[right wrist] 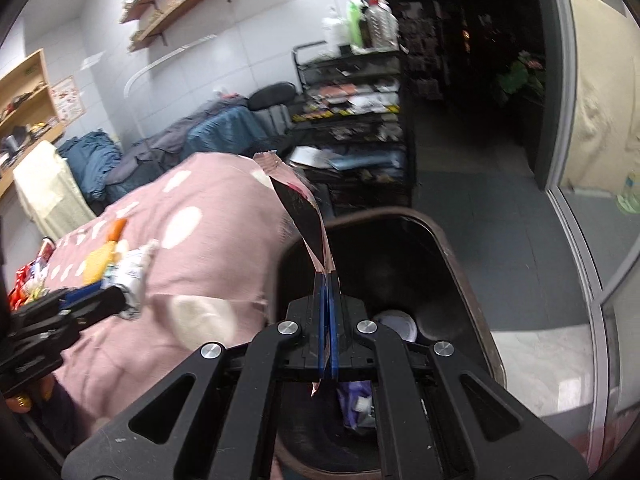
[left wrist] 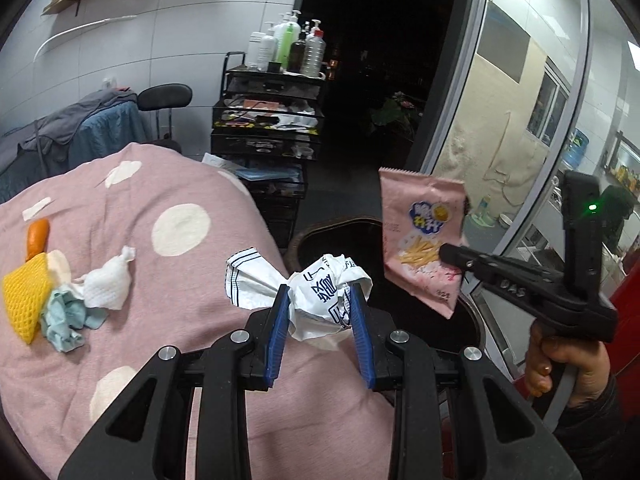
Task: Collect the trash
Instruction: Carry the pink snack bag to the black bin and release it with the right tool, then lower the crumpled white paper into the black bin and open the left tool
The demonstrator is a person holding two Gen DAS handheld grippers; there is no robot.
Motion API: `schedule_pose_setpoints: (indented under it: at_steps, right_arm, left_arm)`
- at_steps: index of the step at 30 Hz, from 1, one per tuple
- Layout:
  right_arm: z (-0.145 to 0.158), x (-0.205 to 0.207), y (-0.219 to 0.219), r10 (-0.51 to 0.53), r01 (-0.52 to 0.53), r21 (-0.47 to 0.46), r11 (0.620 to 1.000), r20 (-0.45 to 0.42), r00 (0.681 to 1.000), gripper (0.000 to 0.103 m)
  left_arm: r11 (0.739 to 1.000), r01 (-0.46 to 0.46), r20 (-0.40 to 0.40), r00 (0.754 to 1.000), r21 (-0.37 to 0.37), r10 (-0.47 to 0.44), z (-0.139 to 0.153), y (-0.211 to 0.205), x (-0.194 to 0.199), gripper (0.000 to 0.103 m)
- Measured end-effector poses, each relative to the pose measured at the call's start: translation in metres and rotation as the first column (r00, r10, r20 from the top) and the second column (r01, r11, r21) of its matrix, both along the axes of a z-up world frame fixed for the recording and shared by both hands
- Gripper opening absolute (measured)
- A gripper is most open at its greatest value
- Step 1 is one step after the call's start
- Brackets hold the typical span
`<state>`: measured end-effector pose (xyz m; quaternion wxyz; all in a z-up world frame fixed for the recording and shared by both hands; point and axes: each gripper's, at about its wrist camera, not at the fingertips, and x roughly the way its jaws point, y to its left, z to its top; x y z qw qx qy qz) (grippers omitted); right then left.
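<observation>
Our right gripper point(right wrist: 329, 280) pinches the pink snack bag point(right wrist: 304, 216) above the dark bin point(right wrist: 460, 264) at lower centre, long axis upright; our left gripper point(left wrist: 320, 300), clamping the crumpled white wrapper point(left wrist: 320, 292), sits short of the rim, so right is nearer.

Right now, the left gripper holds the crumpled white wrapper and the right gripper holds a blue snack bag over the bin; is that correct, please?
Not quite: the snack bag is pink, not blue, as the left wrist view shows. The rest stands: the left gripper holds the crumpled white wrapper, and the right gripper holds the bag over the bin.
</observation>
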<state>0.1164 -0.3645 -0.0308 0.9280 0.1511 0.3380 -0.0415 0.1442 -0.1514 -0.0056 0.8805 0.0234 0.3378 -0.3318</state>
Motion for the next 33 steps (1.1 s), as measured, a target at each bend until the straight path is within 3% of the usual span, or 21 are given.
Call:
schedule_pose_setpoints:
  at_steps: [22, 23, 25, 26, 33]
  right_arm:
    - [-0.107, 0.028, -0.030, -0.101, 0.112, 0.028, 0.993, -0.254, 0.962, 0.007]
    - [-0.110, 0.029, -0.029, -0.098, 0.108, 0.024, 0.994, -0.261, 0.960, 0.013]
    - [-0.114, 0.028, -0.028, -0.095, 0.105, 0.023, 0.994, -0.267, 0.959, 0.040]
    - [-0.115, 0.027, -0.029, -0.103, 0.112, 0.024, 0.993, -0.261, 0.960, 0.060]
    - [-0.112, 0.021, -0.029, -0.105, 0.116, 0.035, 0.993, -0.236, 0.966, 0.068]
  left_arm:
    - [0.996, 0.074, -0.030, 0.997, 0.053, -0.072, -0.020, -0.044, -0.004, 0.030]
    - [0.996, 0.074, -0.032, 0.997, 0.053, -0.073, -0.021, -0.044, -0.004, 0.030]
    - [0.996, 0.076, -0.037, 0.997, 0.054, -0.074, -0.022, -0.045, -0.003, 0.030]
    - [0.996, 0.076, -0.038, 0.997, 0.055, -0.074, -0.023, -0.046, -0.003, 0.030]
    - [0.995, 0.080, -0.036, 0.996, 0.061, -0.078, -0.023, -0.049, -0.003, 0.030]
